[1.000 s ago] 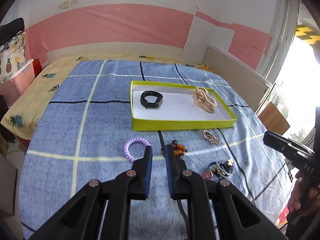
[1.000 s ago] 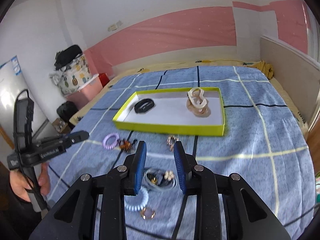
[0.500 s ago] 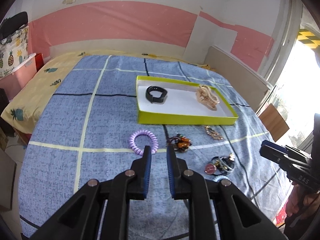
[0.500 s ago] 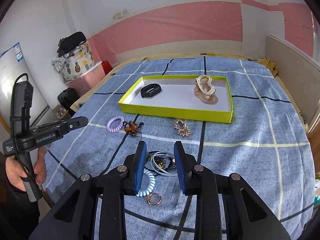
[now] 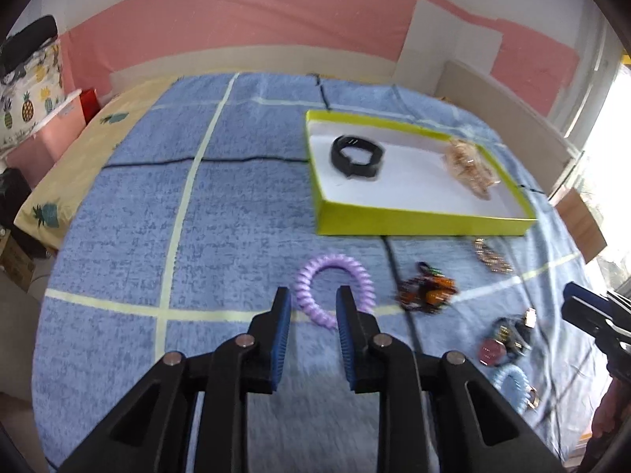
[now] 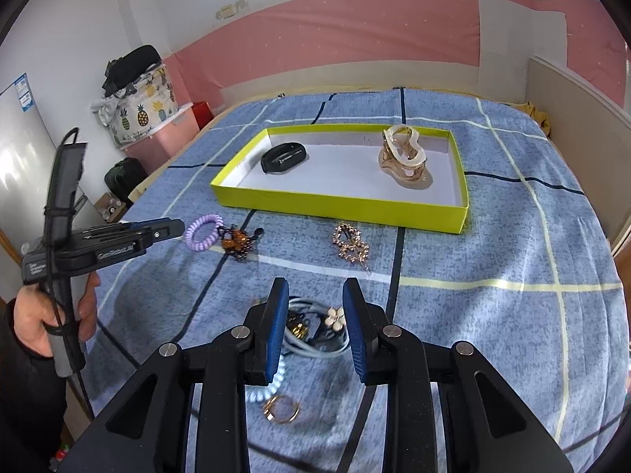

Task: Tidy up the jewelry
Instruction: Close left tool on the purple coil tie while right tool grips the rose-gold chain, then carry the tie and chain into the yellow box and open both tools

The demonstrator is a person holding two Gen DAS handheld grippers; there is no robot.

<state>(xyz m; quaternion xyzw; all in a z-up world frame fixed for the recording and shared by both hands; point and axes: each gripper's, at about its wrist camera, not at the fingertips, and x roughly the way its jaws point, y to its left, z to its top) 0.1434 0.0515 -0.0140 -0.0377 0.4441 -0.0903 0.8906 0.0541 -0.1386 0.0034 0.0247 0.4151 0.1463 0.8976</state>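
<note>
On the blue checked bedspread [image 6: 493, 236], pink-banded wall [image 6: 355, 27] behind.

Each gripper is built from black plastic link arms joined by round silver pivot screws. The left gripper [image 5: 312, 295] and the right gripper [image 6: 314, 287] are both fitted with ribbed blue pads [image 6: 276, 327] on the inner faces of their fingers. White lettering is printed on the left gripper's black body, and a thin black cable [image 6: 53, 236] is strapped along its grey handle. A dark sleeve [image 6: 23, 386] is worn.
</note>
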